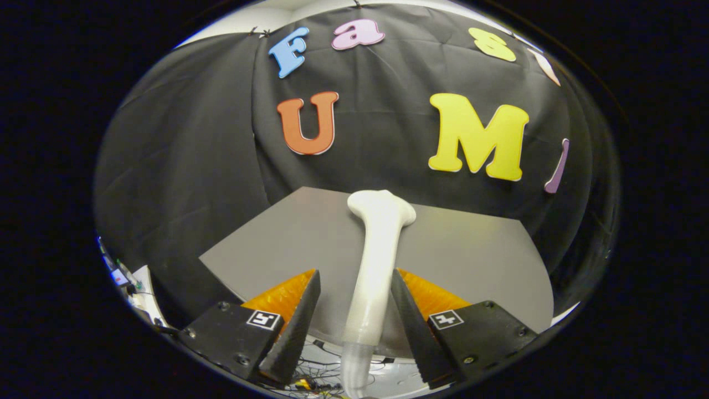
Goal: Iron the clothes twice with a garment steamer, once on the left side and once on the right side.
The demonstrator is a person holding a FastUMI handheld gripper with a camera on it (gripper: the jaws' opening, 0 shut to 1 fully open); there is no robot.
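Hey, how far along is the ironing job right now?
Done: the white garment steamer stands between the fingers, the right one touching its handle, the left one apart. In hand: raising it over the grey table. Left: both passes; I can't see any clothes ahead.

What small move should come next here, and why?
Probably close the jaws on the steamer. Its white handle stands between the open gripper fingers, with a clear gap on the left side and the right finger close beside it. It rises over the grey table and is not yet gripped.
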